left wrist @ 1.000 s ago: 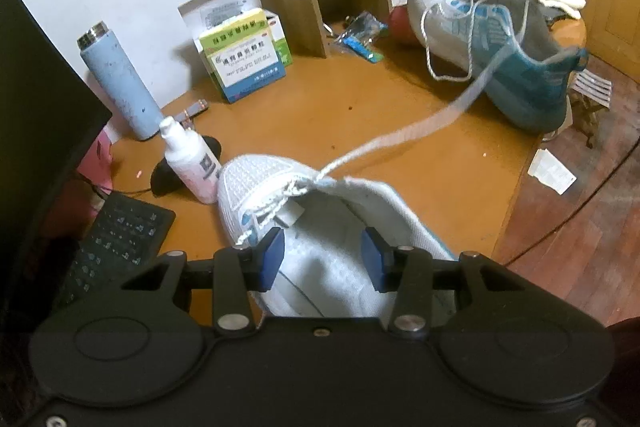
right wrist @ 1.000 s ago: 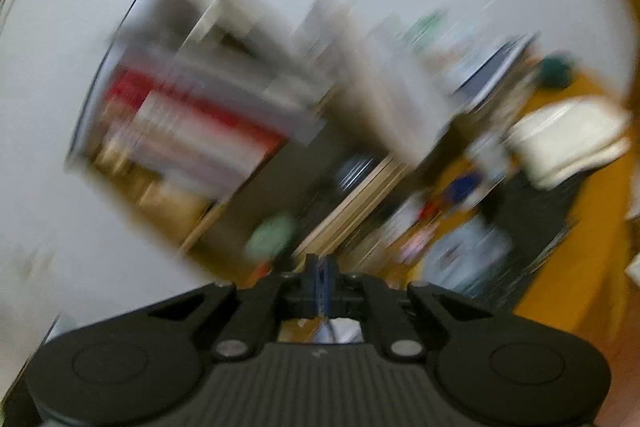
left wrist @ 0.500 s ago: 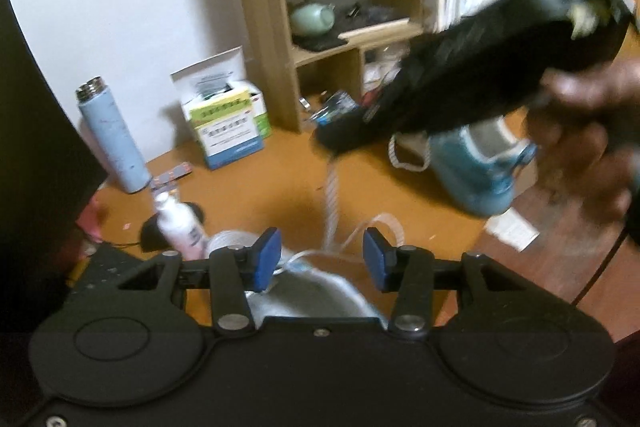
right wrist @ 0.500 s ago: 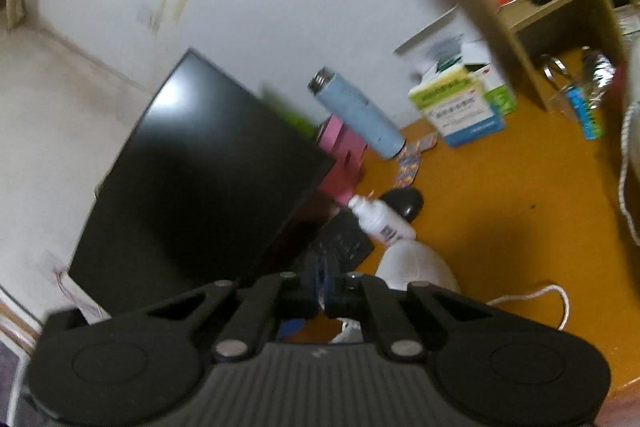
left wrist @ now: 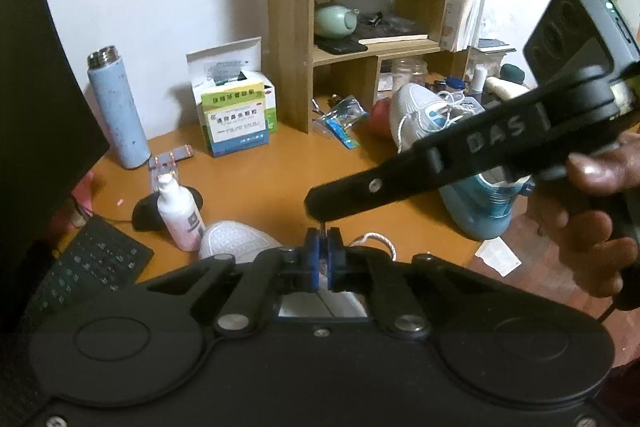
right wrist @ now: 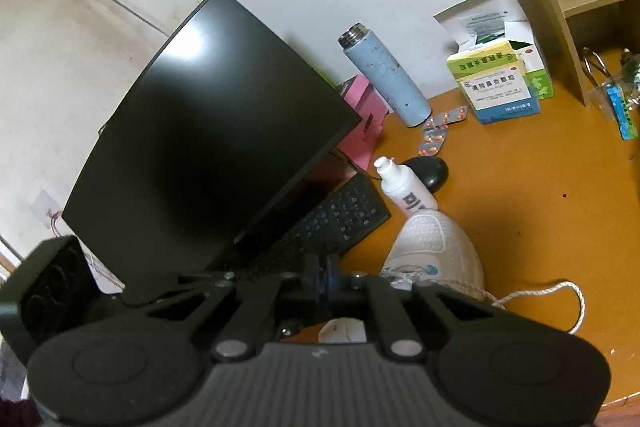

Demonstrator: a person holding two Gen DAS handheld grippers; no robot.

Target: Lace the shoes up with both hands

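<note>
A white mesh shoe (left wrist: pixel 236 239) (right wrist: pixel 436 251) lies on the orange desk just under both grippers. My left gripper (left wrist: pixel 323 253) is shut, with a pale strip of the white shoelace (left wrist: pixel 376 238) pinched between its blue pads. The rest of the shoelace (right wrist: pixel 560 291) lies in a slack loop beside the shoe. My right gripper (left wrist: pixel 316 213) (right wrist: pixel 323 275), held by a hand (left wrist: pixel 592 227), points its tip right above the left pads. Its jaws are opening and show a narrow slit. A thin bit of lace runs from that tip down to the left pads. A second, blue-and-white shoe (left wrist: pixel 440 115) stands at the back right.
A white pump bottle (left wrist: pixel 180 215), a black mouse (right wrist: pixel 428 173), a keyboard (right wrist: pixel 336 223) and a dark monitor (right wrist: pixel 208 139) crowd the left. A blue flask (left wrist: pixel 116 111), medicine boxes (left wrist: pixel 236 119) and a wooden shelf (left wrist: pixel 292 27) line the wall. The desk edge (left wrist: pixel 460 259) drops off at right.
My left jaws have gone from wide open to shut around the lace. The right gripper swung across and came down to the left gripper's tips. The lace, taut a second ago, now lies slack.
</note>
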